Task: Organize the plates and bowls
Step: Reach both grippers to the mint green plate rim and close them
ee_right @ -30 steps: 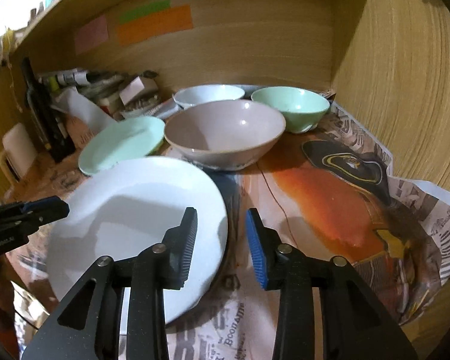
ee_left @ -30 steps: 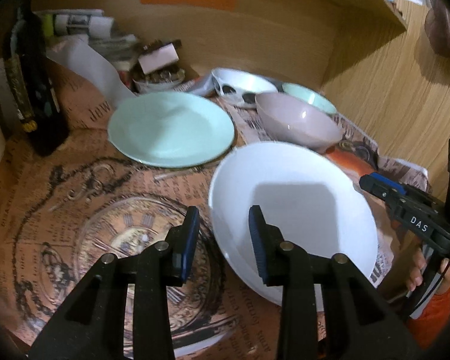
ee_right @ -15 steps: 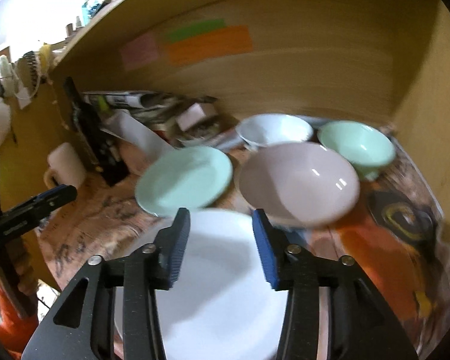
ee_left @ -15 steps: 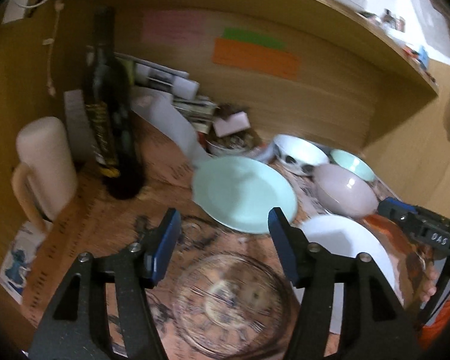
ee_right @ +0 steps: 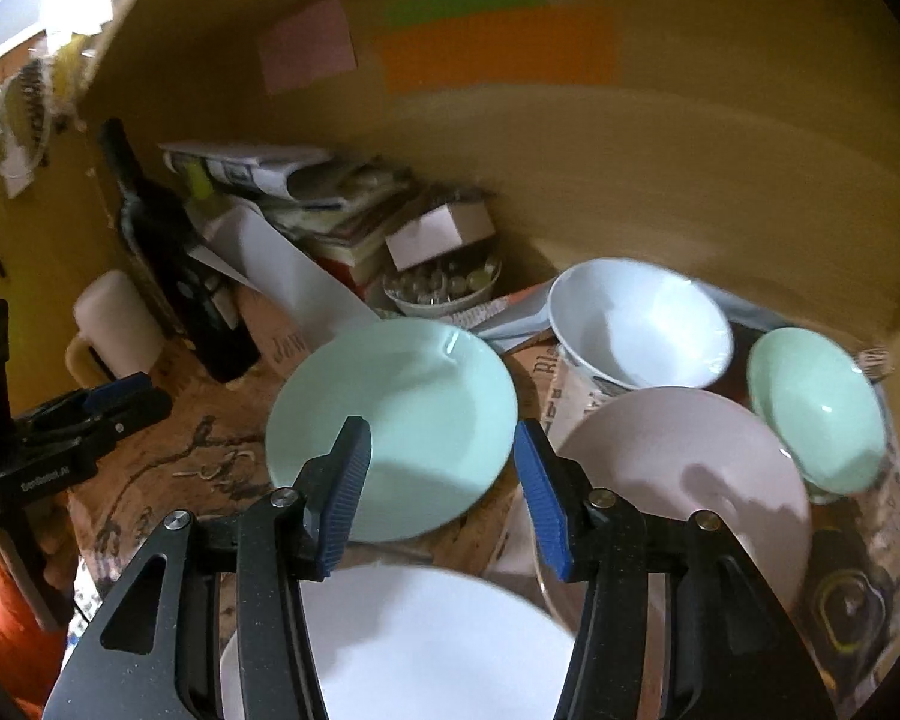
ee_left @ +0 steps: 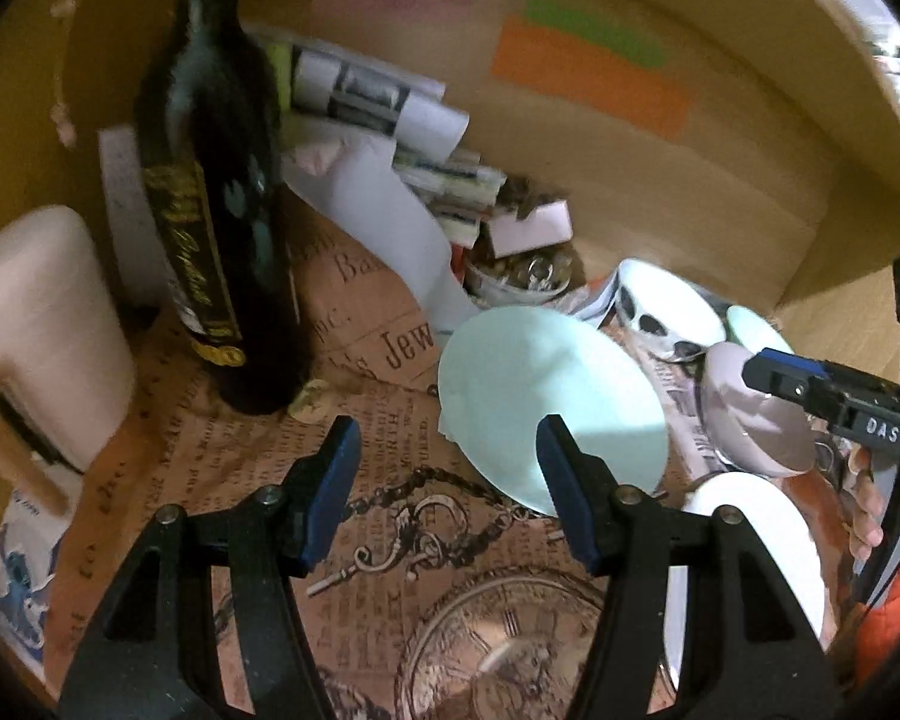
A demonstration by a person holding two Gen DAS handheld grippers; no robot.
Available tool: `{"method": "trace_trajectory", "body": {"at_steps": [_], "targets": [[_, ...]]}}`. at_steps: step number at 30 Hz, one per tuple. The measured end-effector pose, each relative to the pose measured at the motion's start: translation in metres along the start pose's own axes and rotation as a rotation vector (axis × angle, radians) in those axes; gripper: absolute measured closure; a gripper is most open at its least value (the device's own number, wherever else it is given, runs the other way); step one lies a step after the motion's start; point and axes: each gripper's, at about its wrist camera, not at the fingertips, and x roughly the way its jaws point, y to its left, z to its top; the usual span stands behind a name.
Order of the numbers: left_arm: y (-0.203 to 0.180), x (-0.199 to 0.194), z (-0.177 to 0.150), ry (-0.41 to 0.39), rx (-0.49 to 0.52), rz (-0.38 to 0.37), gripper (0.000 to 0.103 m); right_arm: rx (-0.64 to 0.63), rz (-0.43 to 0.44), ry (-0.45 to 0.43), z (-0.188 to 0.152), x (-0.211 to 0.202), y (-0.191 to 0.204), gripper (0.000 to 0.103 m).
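Observation:
A mint green plate (ee_left: 546,402) (ee_right: 390,426) lies mid-table. A white plate (ee_left: 756,552) (ee_right: 402,648) lies nearer the front. A pink bowl (ee_right: 684,480) (ee_left: 750,414), a white patterned bowl (ee_right: 636,324) (ee_left: 660,312) and a small mint bowl (ee_right: 816,408) (ee_left: 756,330) stand at the right. My left gripper (ee_left: 444,480) is open and empty, above the table left of the green plate. My right gripper (ee_right: 441,480) is open and empty, above the near edge of the green plate.
A dark wine bottle (ee_left: 210,192) and a cream mug (ee_left: 42,324) stand at the left. Papers and a small dish of clutter (ee_right: 444,288) sit at the back. Wooden walls close the back and right. Printed newspaper (ee_left: 354,528) covers the table.
Both grippers have lifted away from the white plate, opened wider and moved toward the back left, nearer the green plate. The white plate lies on the table.

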Motion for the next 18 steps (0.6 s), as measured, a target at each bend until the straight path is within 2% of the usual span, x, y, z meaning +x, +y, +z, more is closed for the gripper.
{"method": "trace_trajectory", "body": {"at_steps": [5, 18], "targets": [[0.009, 0.037, 0.005, 0.101, -0.037, -0.027, 0.042, 0.014, 0.004, 0.113, 0.018, 0.039, -0.014, 0.057], [0.004, 0.084, 0.003, 0.221, 0.001, -0.013, 0.043, 0.005, -0.008, 0.319, 0.04, 0.109, -0.025, 0.057]]}}
